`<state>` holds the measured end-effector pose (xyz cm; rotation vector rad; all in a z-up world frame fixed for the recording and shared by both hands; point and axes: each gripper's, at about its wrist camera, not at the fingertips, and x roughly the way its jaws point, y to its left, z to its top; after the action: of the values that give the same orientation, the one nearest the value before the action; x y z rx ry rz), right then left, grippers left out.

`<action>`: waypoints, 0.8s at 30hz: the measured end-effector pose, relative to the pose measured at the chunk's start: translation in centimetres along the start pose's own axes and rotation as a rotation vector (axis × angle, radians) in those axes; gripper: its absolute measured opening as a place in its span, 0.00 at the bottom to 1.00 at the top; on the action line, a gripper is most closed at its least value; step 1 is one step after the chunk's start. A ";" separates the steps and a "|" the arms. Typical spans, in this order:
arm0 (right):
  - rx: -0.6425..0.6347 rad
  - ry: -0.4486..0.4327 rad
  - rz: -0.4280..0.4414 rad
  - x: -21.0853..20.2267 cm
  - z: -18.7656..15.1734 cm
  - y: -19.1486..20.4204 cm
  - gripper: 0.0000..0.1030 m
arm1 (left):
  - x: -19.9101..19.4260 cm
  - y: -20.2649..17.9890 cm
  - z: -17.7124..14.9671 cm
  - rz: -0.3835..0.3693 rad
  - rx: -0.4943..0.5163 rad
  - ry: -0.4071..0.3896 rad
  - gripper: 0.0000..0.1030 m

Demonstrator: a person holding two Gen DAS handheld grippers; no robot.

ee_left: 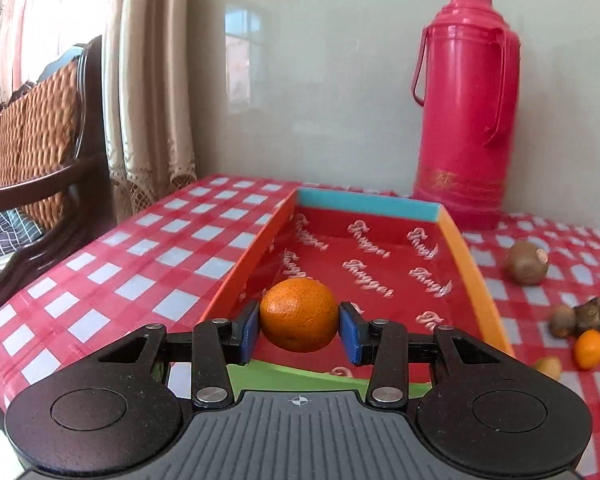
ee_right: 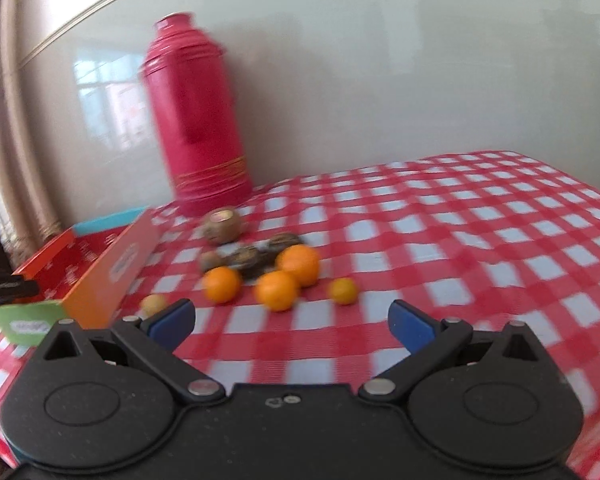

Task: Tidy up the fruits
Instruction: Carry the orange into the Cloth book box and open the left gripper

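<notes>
The left gripper (ee_left: 299,326) clamps a round orange mandarin (ee_left: 299,314) between its blue pads, held over the near end of the shallow cardboard box (ee_left: 366,204) with its red printed lining and orange, teal and green walls. No other fruit shows inside the box. The right gripper (ee_right: 291,322) hangs spread wide and empty above the red-and-white checked tablecloth (ee_right: 460,240). Loose oranges (ee_right: 277,290) and brownish fruits (ee_right: 222,225) lie beside the box, near a tall pink thermos flask (ee_right: 198,120).

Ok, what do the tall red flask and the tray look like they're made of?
Thermos flask: looks like glossy moulded plastic, judging by soft highlights, ribbed cap and a thin moulded handle, though painted metal is possible. Tray: probably printed cardboard with a slight sheen, given its thin, flat, brightly coloured walls and repeated lettering.
</notes>
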<state>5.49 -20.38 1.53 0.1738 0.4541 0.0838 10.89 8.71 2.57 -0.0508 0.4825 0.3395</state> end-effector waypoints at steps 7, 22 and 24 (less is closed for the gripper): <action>-0.128 0.029 0.148 2.2 0.2 4.6 0.95 | -0.1 0.4 0.0 0.010 -0.044 -0.009 0.68; -0.134 0.164 0.229 8.0 1.2 8.1 0.51 | -5.3 6.3 -0.7 0.171 -0.190 -0.161 1.00; -0.134 0.167 0.227 8.4 1.2 8.4 0.50 | -5.6 7.6 -1.2 0.193 -0.210 -0.136 1.00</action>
<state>13.23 -11.32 0.56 0.0860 0.5926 0.3523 3.20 13.96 4.30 -0.1848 0.3155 0.5789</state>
